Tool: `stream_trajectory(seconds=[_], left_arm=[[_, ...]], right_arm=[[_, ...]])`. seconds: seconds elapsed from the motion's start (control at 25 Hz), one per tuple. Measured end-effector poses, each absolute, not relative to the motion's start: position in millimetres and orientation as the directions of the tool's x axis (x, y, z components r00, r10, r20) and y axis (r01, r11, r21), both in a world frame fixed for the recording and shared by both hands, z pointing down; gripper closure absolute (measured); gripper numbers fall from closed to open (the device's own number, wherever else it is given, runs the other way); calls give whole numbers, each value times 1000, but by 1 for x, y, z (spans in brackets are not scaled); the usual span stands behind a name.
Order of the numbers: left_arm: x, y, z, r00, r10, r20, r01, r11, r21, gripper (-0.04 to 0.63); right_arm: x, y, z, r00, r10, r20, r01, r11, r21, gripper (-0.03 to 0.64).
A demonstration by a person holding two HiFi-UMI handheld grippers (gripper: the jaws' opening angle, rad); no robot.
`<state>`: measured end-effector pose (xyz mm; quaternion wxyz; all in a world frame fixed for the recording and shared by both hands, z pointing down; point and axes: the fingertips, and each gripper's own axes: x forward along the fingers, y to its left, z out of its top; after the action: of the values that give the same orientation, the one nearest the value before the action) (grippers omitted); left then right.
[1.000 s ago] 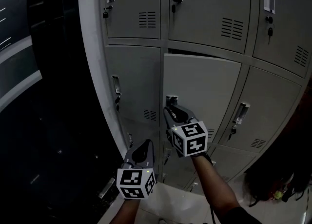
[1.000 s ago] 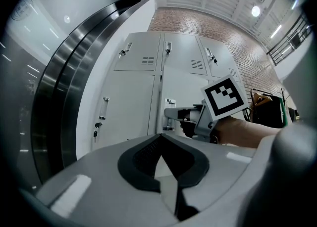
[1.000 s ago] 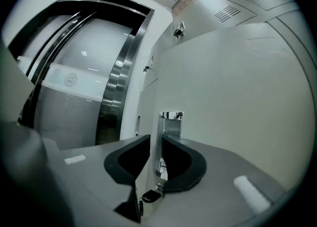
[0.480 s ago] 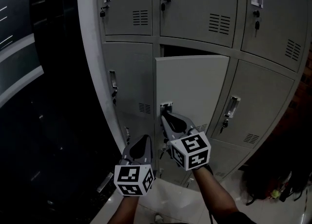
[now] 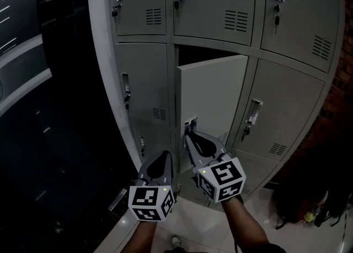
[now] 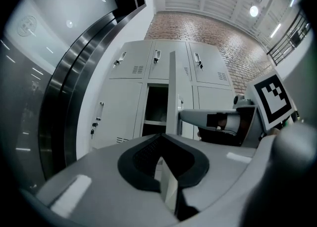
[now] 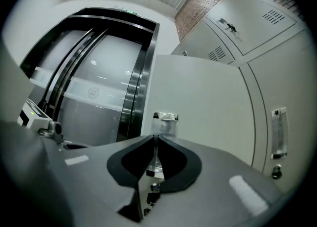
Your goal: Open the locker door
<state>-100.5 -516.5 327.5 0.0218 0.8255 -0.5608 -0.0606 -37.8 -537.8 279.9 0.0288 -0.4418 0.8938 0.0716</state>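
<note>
The middle grey locker door (image 5: 212, 97) stands partly ajar, with a dark gap along its top and left edge. My right gripper (image 5: 190, 134) is shut on the small metal handle (image 5: 190, 123) at the door's lower left edge. In the right gripper view the jaws pinch that handle (image 7: 164, 122) in front of the door's face (image 7: 208, 92). My left gripper (image 5: 164, 158) hangs lower left of the door, shut and empty, touching nothing. The left gripper view shows the door's edge (image 6: 172, 87) end-on, with the dark locker inside beside it.
Shut lockers surround the open one, each with a handle and a key, such as the right neighbour (image 5: 252, 111) and the left one (image 5: 126, 89). A dark curved glass wall (image 5: 49, 108) runs along the left. A dark bag (image 5: 309, 208) lies on the floor at the right.
The locker door has swung further out from its frame, with the right gripper drawn back towards me on the handle. The left gripper has hardly moved.
</note>
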Motion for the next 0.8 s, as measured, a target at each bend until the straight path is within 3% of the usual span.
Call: stream_trajectory(seconds=[0.8], left_arm=[[-66,-410,342,374,-927,-37,-923,-376,85,589]], right_arm=[[4,-435,302,-567,-817,-107,-824,560,92,615]])
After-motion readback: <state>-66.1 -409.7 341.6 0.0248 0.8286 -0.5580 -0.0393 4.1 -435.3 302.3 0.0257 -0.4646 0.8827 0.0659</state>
